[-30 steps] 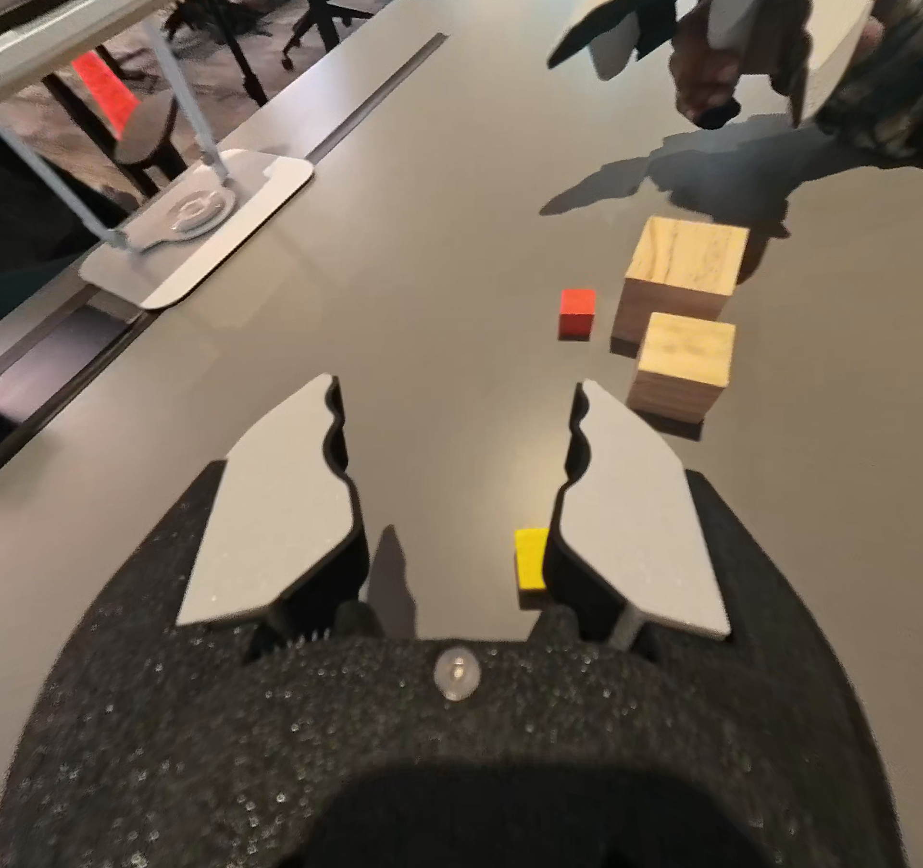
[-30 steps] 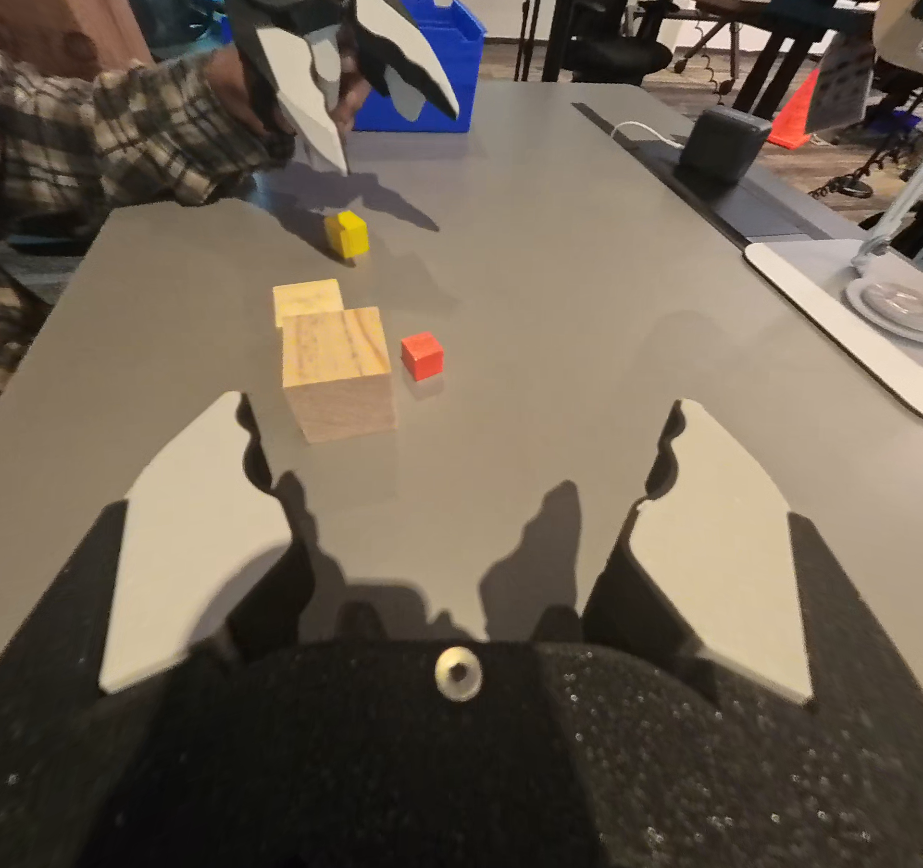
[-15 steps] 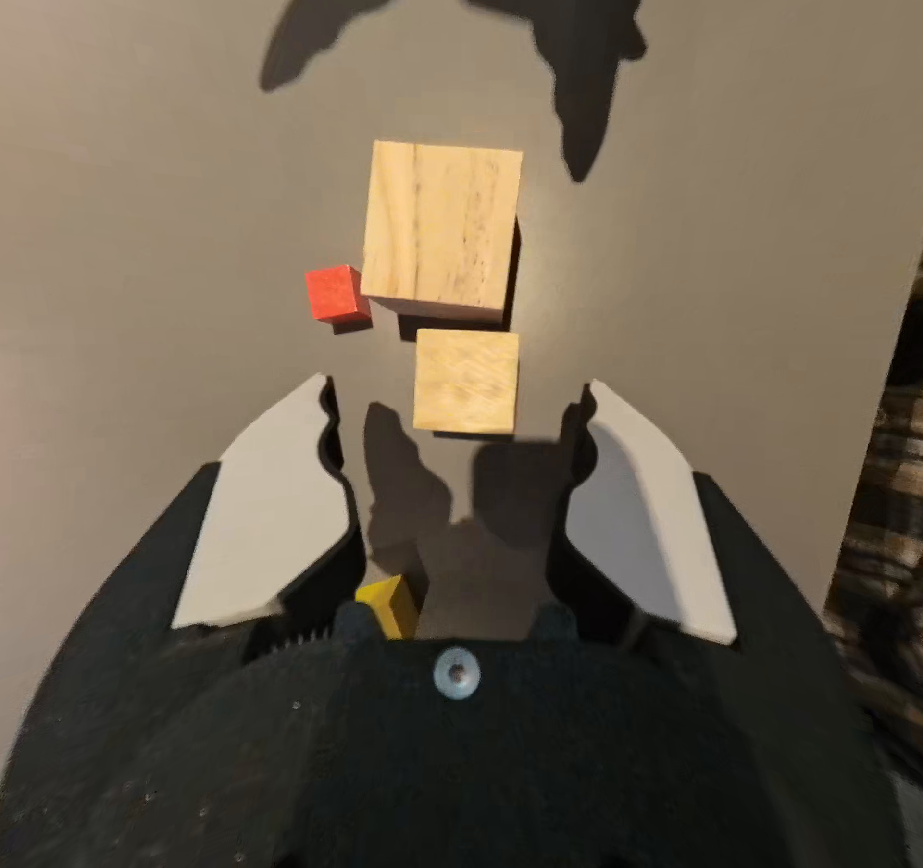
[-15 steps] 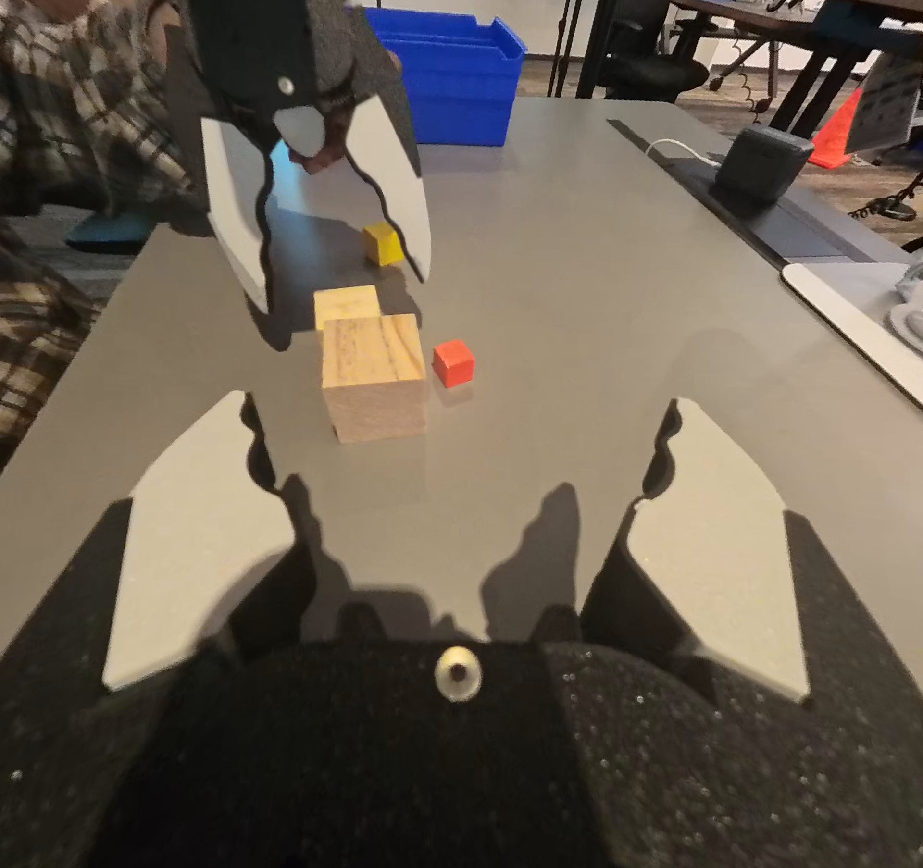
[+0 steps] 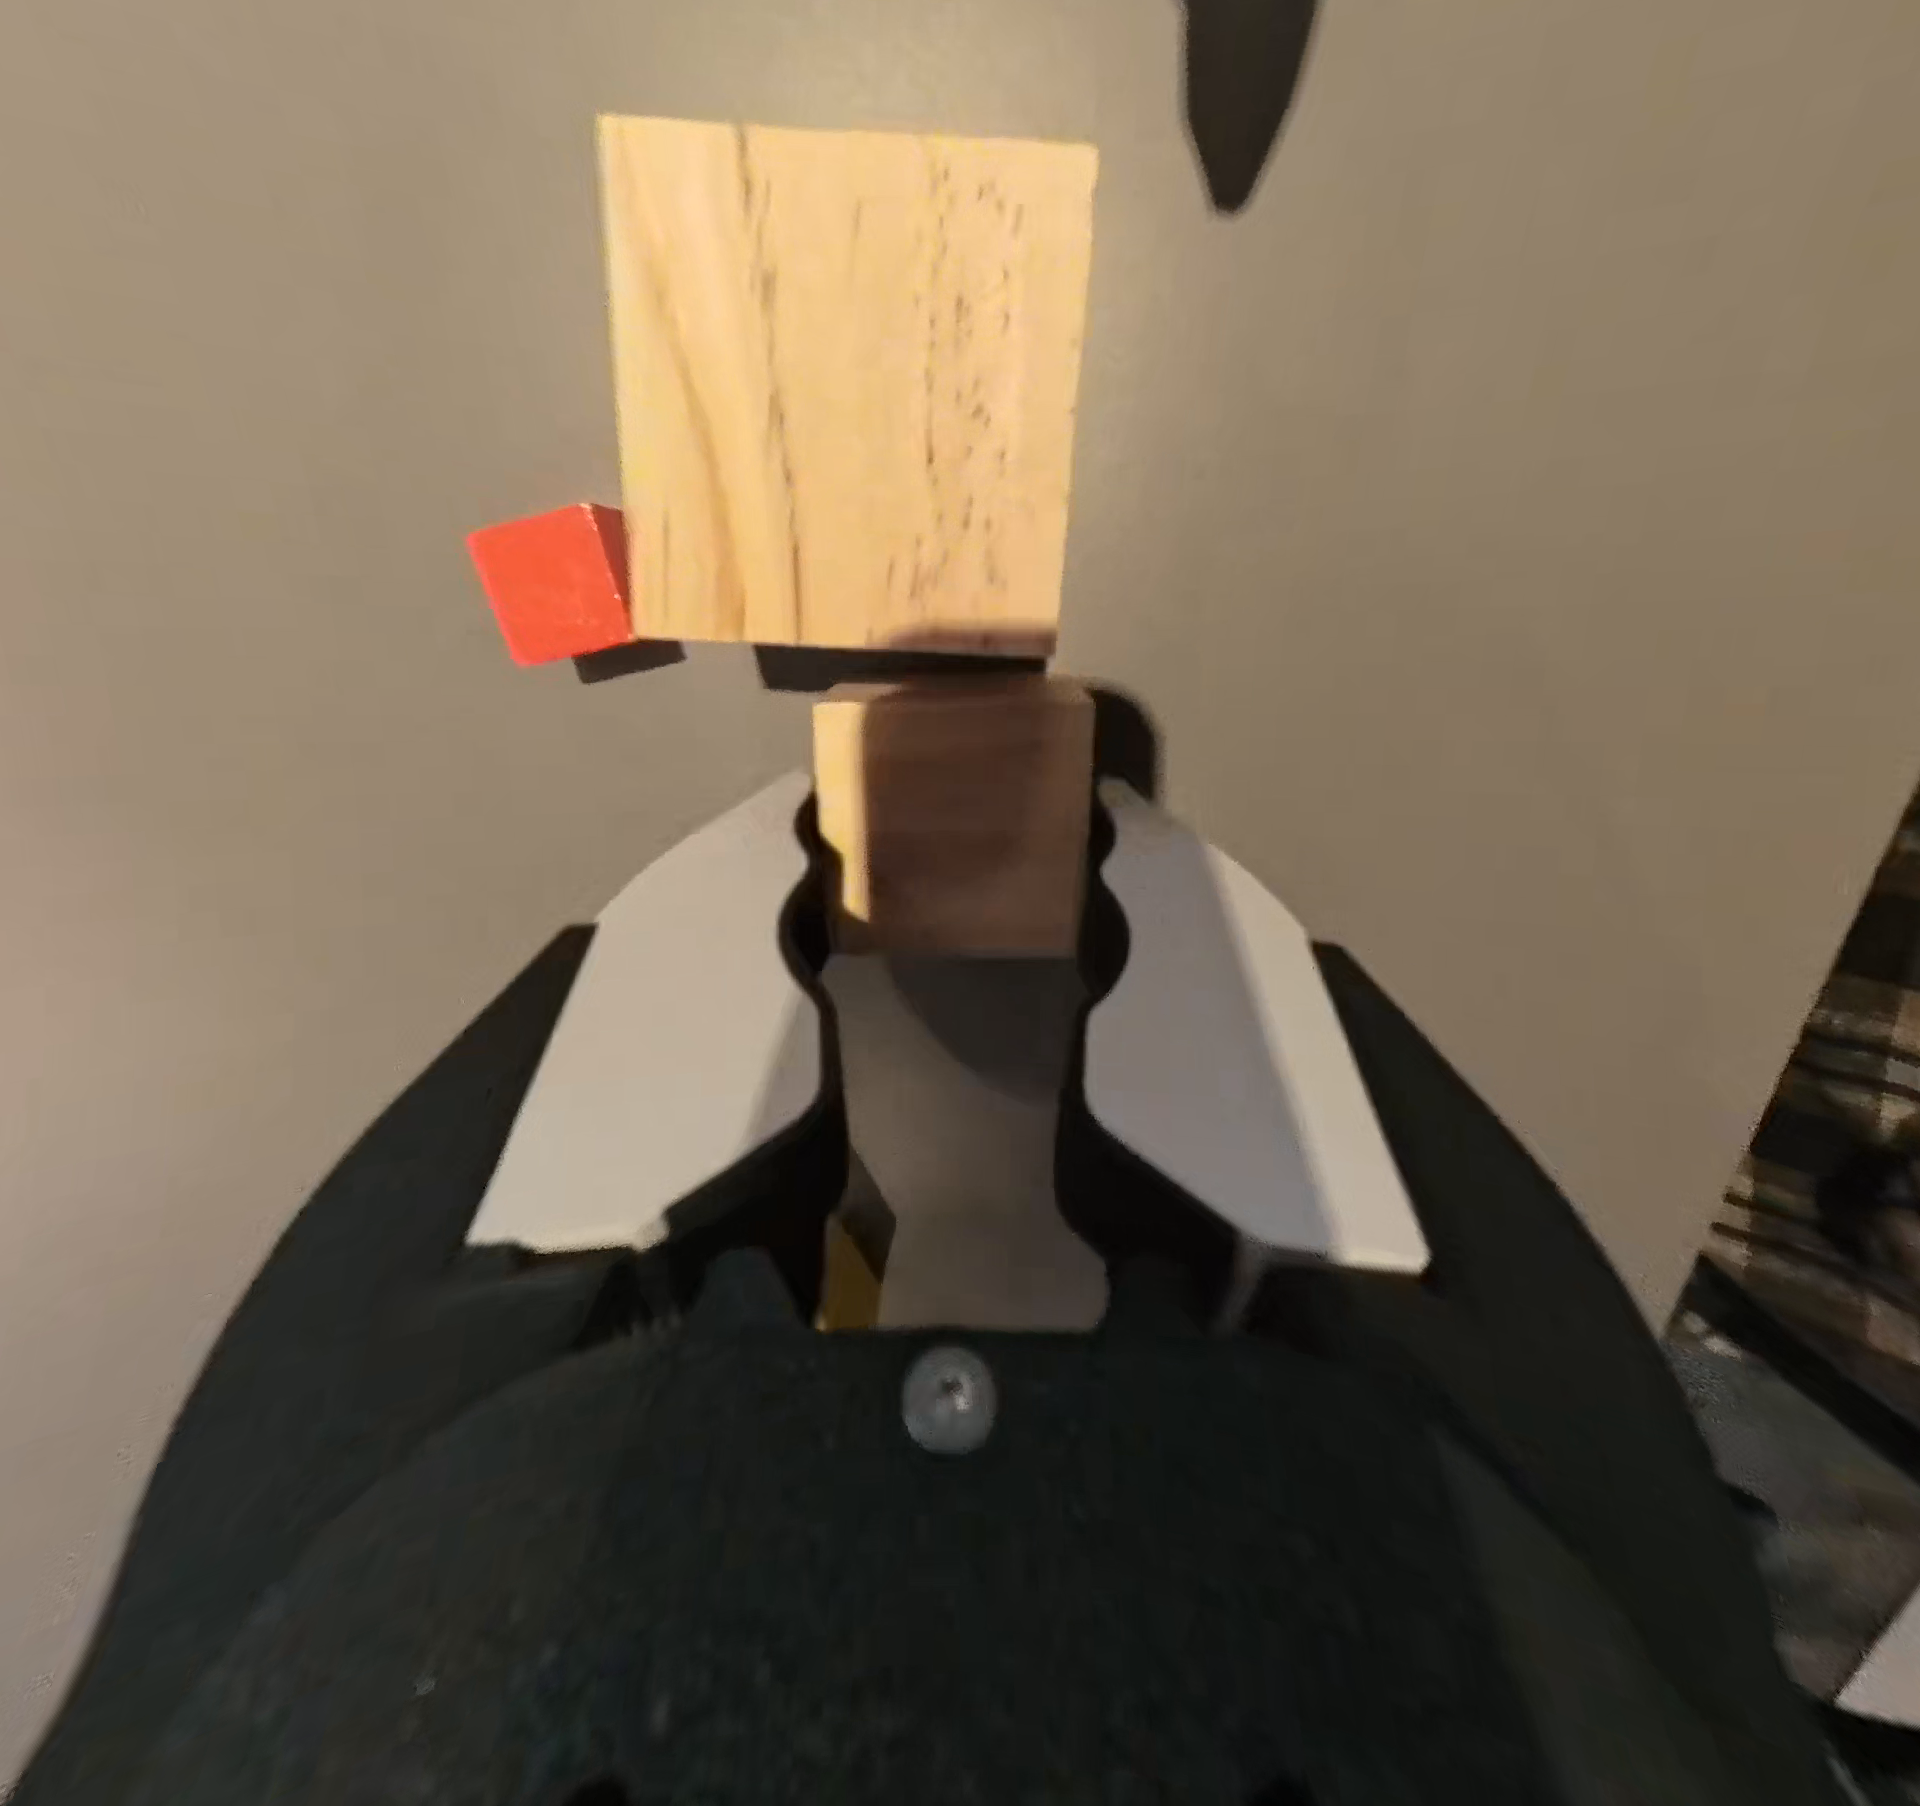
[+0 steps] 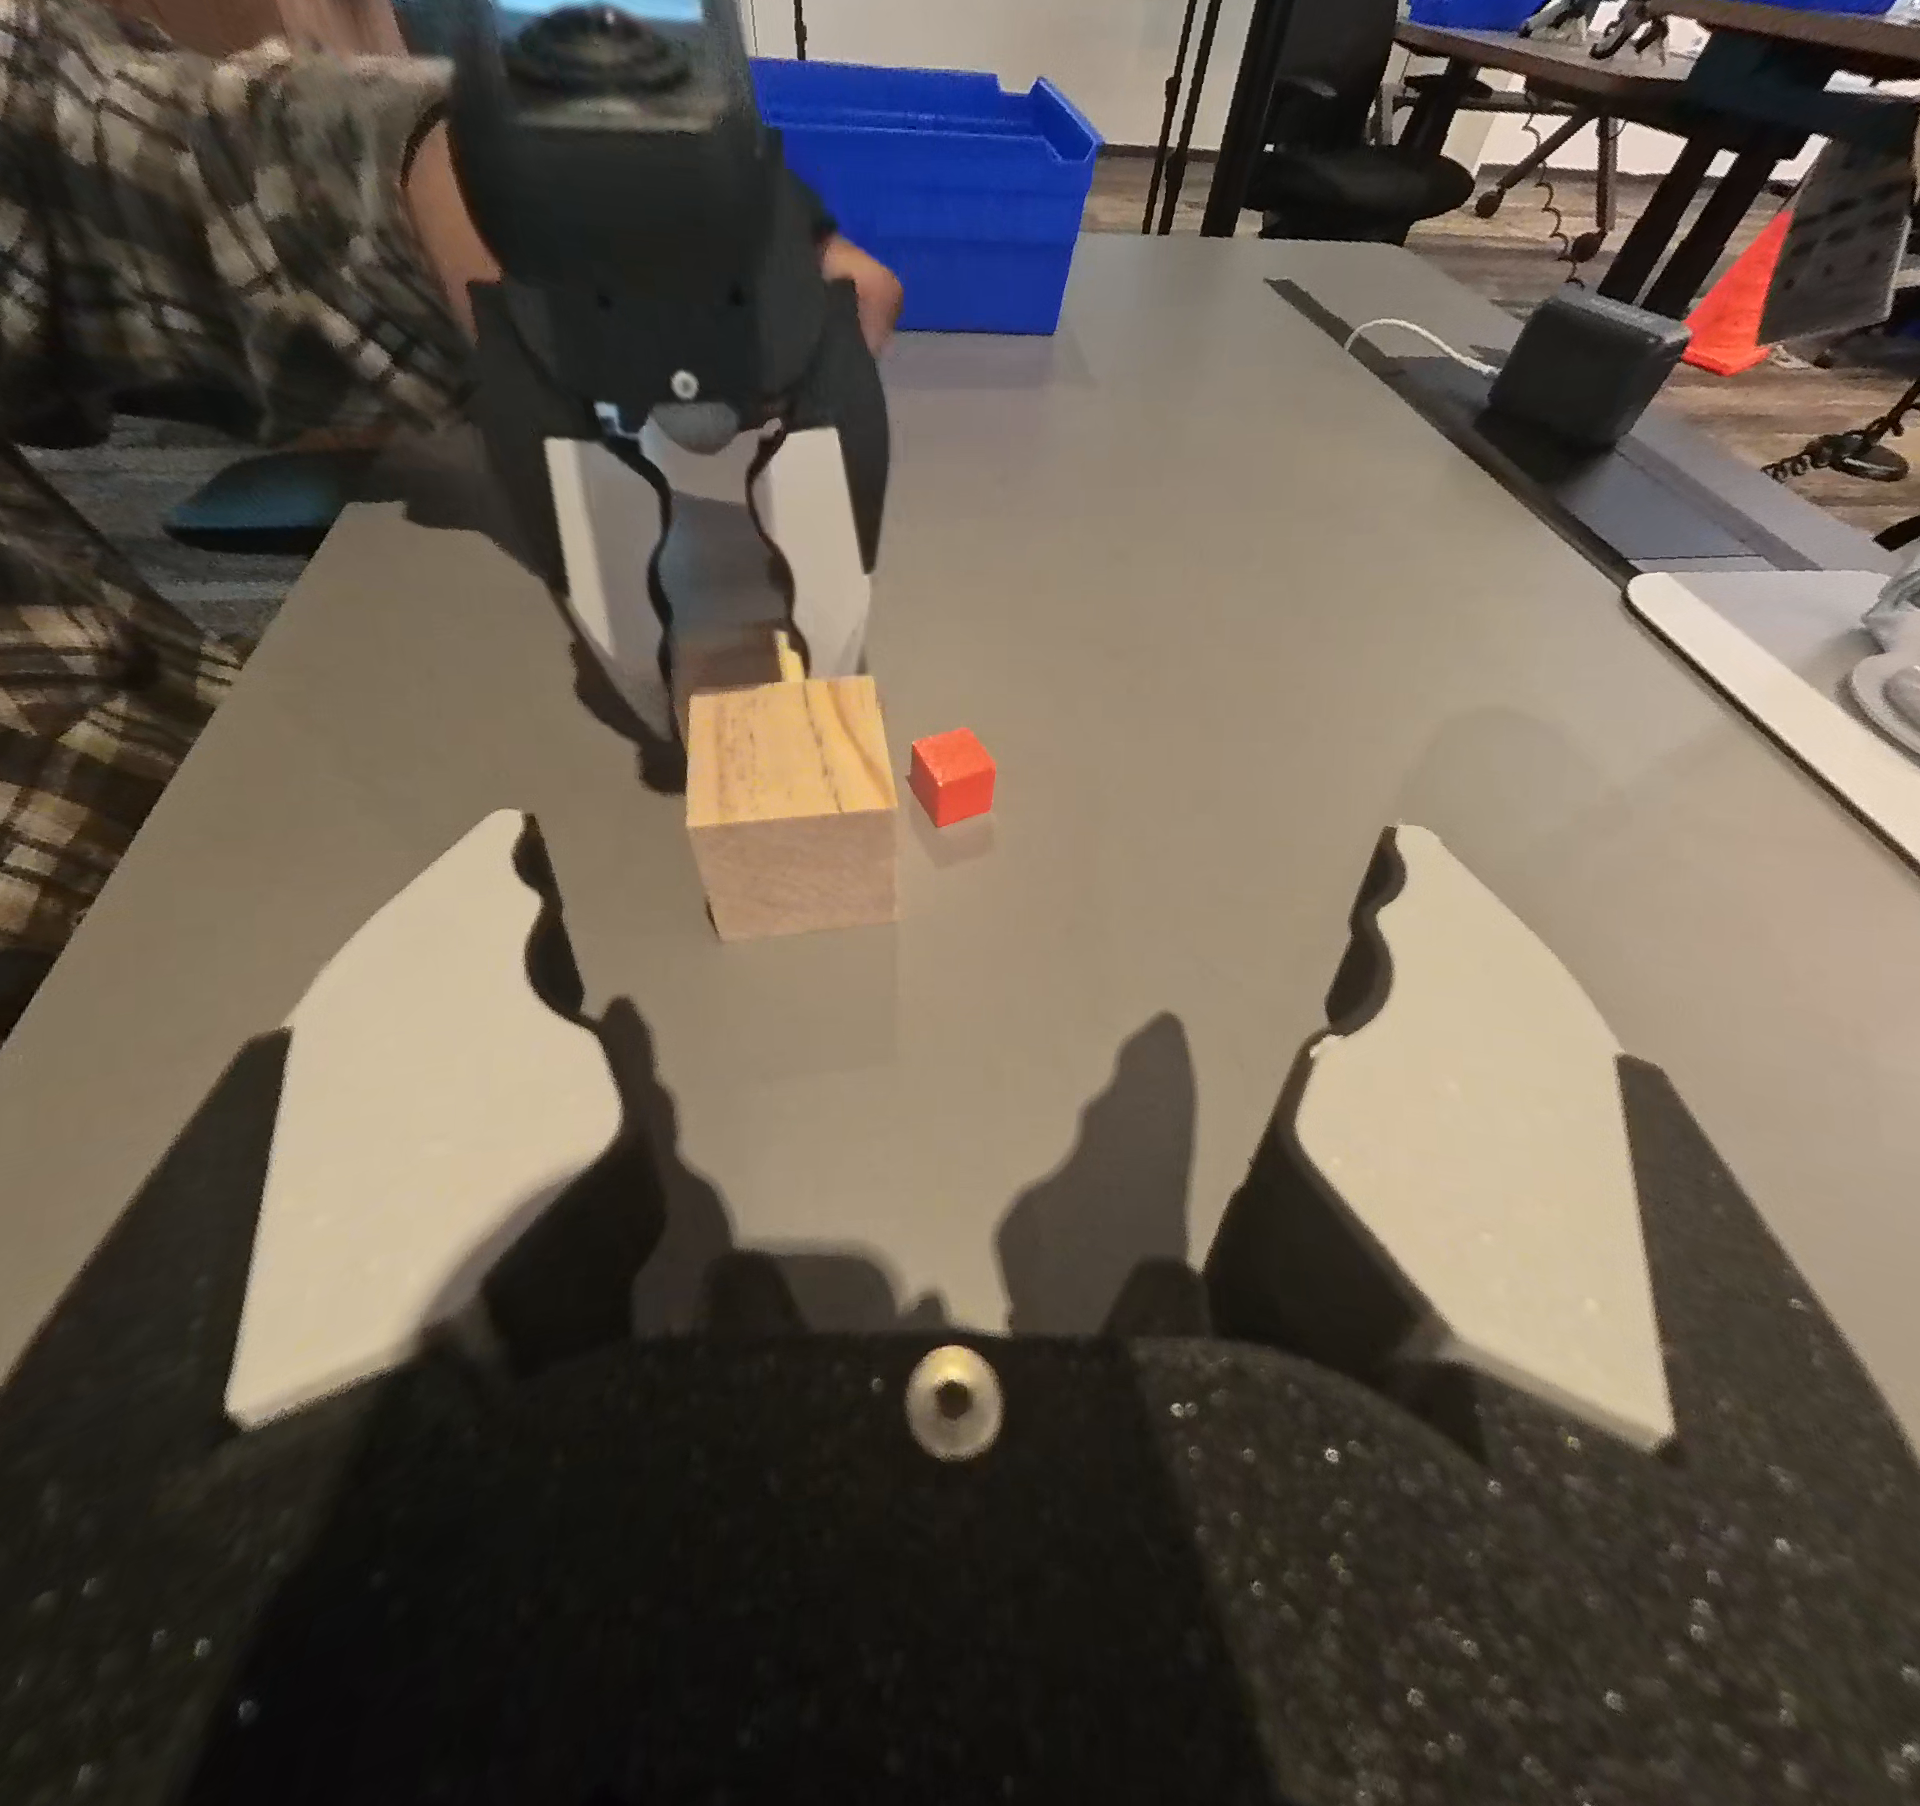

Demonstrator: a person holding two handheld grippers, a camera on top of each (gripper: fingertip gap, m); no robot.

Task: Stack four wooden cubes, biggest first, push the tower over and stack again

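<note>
The large wooden cube (image 5: 847,374) (image 6: 790,800) sits on the grey table (image 6: 1195,613). The small red cube (image 5: 551,582) (image 6: 951,774) lies just beside it. My left gripper (image 5: 951,811) points down and is shut on the medium wooden cube (image 5: 956,821), right next to the large cube. From the right wrist view, the left gripper (image 6: 727,655) stands behind the large cube and hides most of the medium cube (image 6: 727,665). A sliver of the small yellow cube (image 5: 852,1278) shows under the left gripper. My right gripper (image 6: 956,831) is open and empty, short of the cubes.
A blue bin (image 6: 935,198) stands at the far end of the table. A black box (image 6: 1579,385) with a cable sits at the right edge. A white base plate (image 6: 1766,655) lies at the right. A plaid sleeve (image 6: 156,229) is at the left. Spacing between my two grippers at the tips: around 15 centimeters.
My left gripper swung over the cubes, tipped to point down, came down around the medium wooden cube and shut on it. The right gripper hardly moved.
</note>
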